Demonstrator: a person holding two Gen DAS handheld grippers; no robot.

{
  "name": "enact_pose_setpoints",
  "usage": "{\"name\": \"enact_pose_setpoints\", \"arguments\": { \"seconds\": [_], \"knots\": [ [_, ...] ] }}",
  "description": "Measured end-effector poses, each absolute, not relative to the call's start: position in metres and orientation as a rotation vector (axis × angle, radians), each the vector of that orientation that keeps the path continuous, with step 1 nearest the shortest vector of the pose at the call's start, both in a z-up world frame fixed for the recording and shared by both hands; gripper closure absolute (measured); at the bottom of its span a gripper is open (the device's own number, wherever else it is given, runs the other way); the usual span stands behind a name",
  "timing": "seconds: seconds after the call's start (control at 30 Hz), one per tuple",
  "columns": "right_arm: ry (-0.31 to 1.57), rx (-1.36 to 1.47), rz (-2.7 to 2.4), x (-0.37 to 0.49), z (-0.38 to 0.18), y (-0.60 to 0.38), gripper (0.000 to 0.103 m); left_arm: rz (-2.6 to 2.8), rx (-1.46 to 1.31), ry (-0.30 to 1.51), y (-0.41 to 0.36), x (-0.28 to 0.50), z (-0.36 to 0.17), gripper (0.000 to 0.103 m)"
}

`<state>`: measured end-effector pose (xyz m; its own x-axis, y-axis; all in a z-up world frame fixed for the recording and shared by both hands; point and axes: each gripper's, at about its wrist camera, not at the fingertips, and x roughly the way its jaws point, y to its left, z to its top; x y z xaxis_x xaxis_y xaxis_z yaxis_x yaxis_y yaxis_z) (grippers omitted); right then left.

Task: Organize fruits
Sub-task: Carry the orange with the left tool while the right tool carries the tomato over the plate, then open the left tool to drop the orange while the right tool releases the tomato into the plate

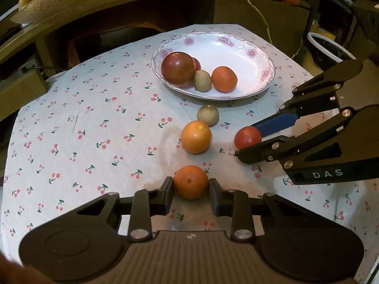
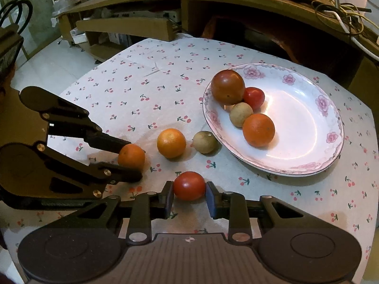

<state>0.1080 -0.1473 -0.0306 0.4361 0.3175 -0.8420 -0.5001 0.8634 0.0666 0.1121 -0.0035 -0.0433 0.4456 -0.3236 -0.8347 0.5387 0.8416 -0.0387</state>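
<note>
Left hand-held gripper pinching an orange on the counter. Right hand-held gripper pinching a tomato, also on the cloth. Second orange and a brownish fruit sit loose between them and the plate, which holds four fruits.

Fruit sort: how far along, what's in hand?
About half. Done: the plate holds four fruits, including a large dark-red fruit and an orange. In hand: left gripper closed around an orange, right gripper around a red tomato. Left on the cloth: one orange, one brownish fruit.
</note>
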Motion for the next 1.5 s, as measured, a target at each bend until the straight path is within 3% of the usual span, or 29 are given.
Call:
{"name": "enact_pose_setpoints", "arguments": {
  "seconds": [0.63,1.5],
  "knots": [
    [0.911,-0.105,0.435,0.108,0.002,-0.181,0.074,-0.560,0.227,0.859,-0.048,0.136,-0.004,0.067],
    [0.907,-0.065,0.311,0.156,-0.012,-0.207,0.074,-0.530,0.262,0.847,-0.071,0.175,-0.019,0.067]
  ]
}}
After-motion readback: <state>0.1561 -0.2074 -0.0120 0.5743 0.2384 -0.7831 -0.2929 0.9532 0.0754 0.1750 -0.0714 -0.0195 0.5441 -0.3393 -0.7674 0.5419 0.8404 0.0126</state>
